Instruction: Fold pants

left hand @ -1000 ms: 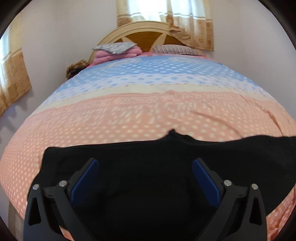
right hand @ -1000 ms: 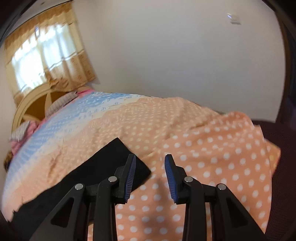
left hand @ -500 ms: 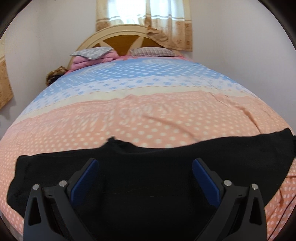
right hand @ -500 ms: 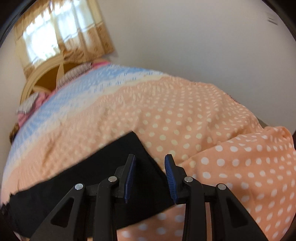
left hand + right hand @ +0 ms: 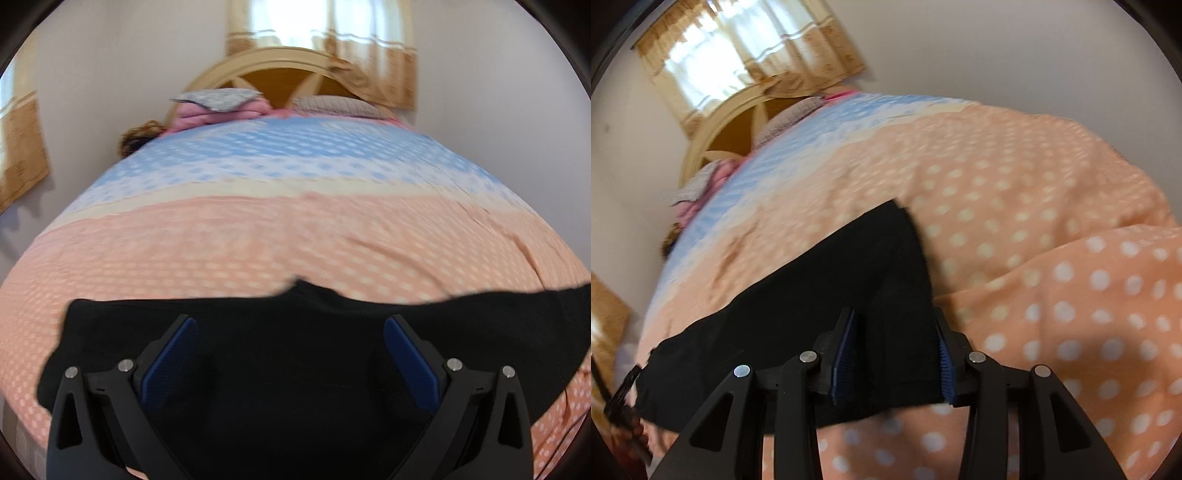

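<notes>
Polka-dot bedspread (image 5: 295,240) under black pants (image 5: 295,350), spread flat near bed's foot. Left gripper (image 5: 288,365) jaws wide, empty, above cloth. Right gripper (image 5: 894,354) jaws just opening, straddling leg end, not pinching. Fabric likely soft, light, limp; best grasped at hem corners.

No text or labels can be read.

The black pants (image 5: 295,354) lie spread flat across the near, peach polka-dot end of the bedspread (image 5: 295,236).
</notes>
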